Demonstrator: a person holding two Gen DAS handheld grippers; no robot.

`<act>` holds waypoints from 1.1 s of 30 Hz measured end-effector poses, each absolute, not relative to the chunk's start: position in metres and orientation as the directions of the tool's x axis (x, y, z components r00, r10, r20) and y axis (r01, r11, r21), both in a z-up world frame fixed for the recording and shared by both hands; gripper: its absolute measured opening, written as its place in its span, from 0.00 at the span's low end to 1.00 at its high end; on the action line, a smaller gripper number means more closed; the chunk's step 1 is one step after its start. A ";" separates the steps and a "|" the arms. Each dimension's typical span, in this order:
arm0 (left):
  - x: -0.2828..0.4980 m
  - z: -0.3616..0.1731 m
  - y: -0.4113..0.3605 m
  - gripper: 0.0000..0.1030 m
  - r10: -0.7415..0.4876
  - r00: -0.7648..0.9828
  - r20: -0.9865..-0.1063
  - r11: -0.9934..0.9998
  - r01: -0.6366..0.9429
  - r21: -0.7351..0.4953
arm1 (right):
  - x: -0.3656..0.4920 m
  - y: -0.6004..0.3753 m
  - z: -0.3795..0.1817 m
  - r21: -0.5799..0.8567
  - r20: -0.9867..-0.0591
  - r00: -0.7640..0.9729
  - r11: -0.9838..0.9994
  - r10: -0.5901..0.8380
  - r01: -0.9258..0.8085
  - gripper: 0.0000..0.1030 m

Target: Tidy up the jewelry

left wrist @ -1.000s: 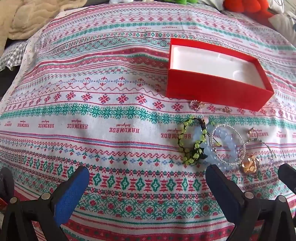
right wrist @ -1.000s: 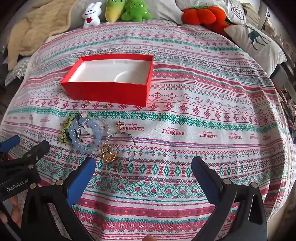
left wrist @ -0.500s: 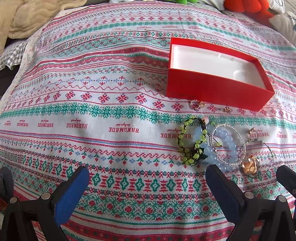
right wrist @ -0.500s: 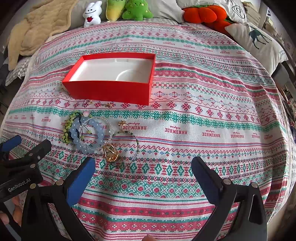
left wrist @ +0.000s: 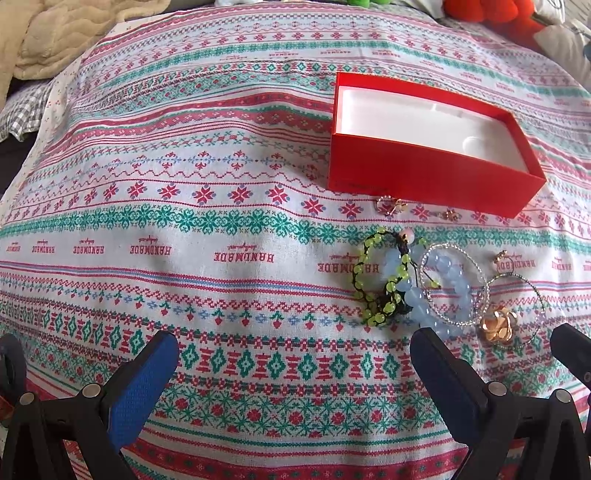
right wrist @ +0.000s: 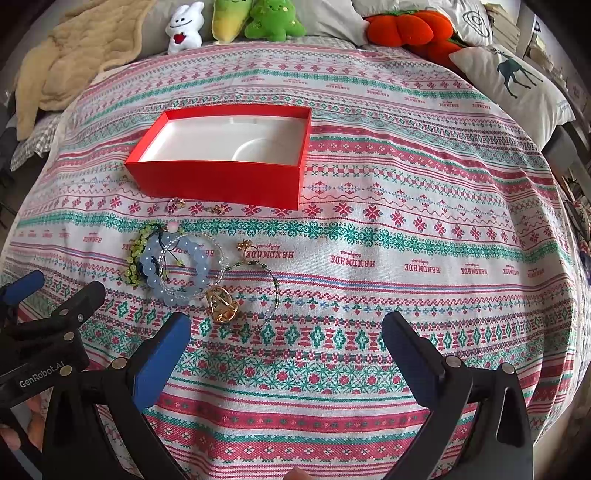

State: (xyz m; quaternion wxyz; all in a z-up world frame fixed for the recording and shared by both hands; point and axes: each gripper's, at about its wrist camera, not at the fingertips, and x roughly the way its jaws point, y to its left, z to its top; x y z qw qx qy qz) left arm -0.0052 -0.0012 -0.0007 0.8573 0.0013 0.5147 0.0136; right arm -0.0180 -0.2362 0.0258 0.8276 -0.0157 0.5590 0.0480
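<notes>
Views barely shifted, plush toys (right wrist: 255, 20) right-view only

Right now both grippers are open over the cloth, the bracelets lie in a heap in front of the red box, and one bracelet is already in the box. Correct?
Not quite: the red box is empty, as the right wrist view shows. Both grippers, left and right, are open, and the bracelets lie heaped in front of it.

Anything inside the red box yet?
No jewelry: the red box shows only its white molded liner. The strip of floor just behind its near wall is hidden in both views.
</notes>
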 end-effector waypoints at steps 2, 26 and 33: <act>-0.005 -0.001 -0.001 1.00 0.024 0.469 -0.883 1.000 -0.022 0.016 | -0.018 -0.236 0.026 0.029 -0.927 0.370 0.995 0.062 -0.096 1.00; -0.005 0.005 0.001 1.00 0.015 0.485 -0.874 1.000 -0.022 0.005 | -0.016 -0.238 0.027 0.032 -0.928 0.367 0.995 0.067 -0.099 1.00; -0.006 0.007 0.000 1.00 0.012 0.492 -0.871 1.000 -0.018 0.004 | -0.016 -0.239 0.030 0.035 -0.926 0.372 0.995 0.069 -0.098 1.00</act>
